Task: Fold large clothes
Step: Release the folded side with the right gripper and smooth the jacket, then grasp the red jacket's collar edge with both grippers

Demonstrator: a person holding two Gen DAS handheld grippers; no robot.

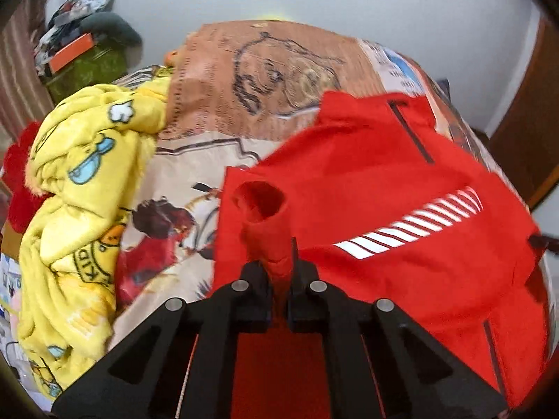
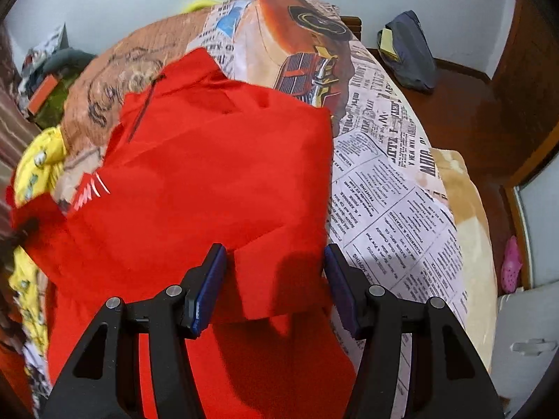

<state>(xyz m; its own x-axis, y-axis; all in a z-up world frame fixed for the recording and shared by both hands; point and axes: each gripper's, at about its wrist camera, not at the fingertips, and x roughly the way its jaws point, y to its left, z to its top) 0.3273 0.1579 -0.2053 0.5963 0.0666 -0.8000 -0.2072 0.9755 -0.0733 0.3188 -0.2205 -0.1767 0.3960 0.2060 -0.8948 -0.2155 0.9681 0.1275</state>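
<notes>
Through the left wrist camera I see my left gripper (image 1: 279, 272) pinching a sleeve cuff (image 1: 267, 223) of the red jacket (image 1: 401, 181) lying across the bed (image 1: 209, 104), yellow blanket (image 1: 84, 181) beside; right camera: right gripper (image 2: 276, 279) jaws spread over the jacket's near edge

Left of the red jacket (image 1: 367, 181), a strip of bare bed (image 1: 195, 160) lies open, walled on its far side by the heaped yellow blanket (image 1: 80, 188). To the jacket's right, the newsprint sheet (image 2: 391, 202) is clear up to the bed's edge.
</notes>
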